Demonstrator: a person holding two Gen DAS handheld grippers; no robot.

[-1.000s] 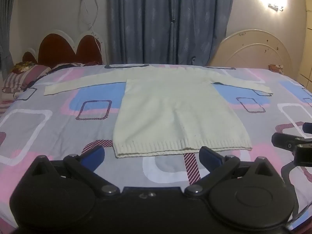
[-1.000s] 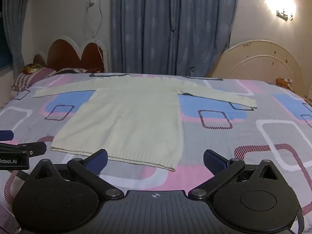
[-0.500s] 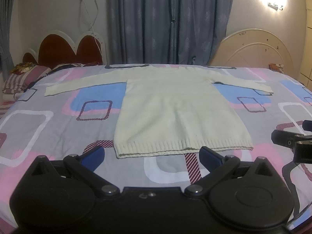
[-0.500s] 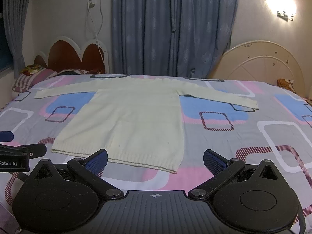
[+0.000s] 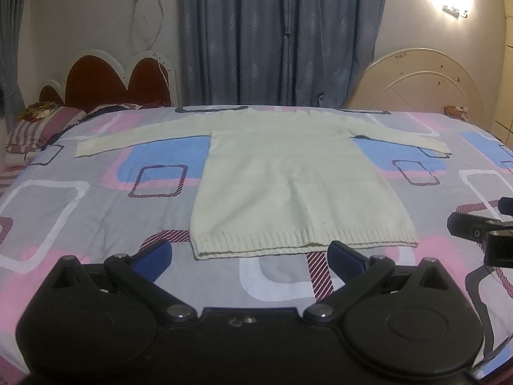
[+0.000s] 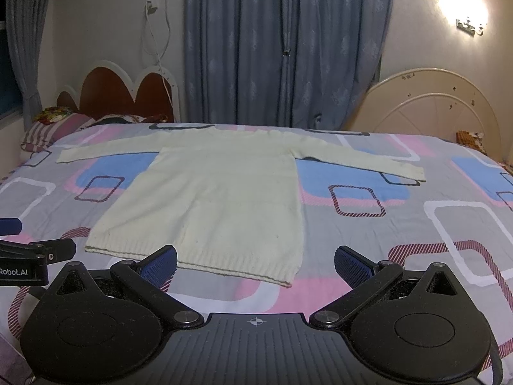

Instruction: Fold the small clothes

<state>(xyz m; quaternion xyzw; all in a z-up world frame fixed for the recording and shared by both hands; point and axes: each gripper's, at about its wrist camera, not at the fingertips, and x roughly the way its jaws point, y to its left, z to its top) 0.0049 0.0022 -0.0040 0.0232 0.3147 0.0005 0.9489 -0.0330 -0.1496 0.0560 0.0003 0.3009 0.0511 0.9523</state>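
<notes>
We hold the left hand-held gripper [image 5: 248, 256] and the right hand-held gripper [image 6: 255, 261] spread wide and empty, just short of the sweater [image 5: 282, 189]. It lies flat on the bed [image 5: 80, 211] ahead of both, sleeves out, hem nearest, probably laid so for a first fold, though its far collar is indistinct.

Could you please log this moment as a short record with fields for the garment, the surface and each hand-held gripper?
garment: cream sweater, flat, sleeves spread, unfolded
surface: patterned bedsheet
left hand-held gripper: open, empty, near the hem
right hand-held gripper: open, empty, near the hem's right corner
fold progress: not begun
</notes>
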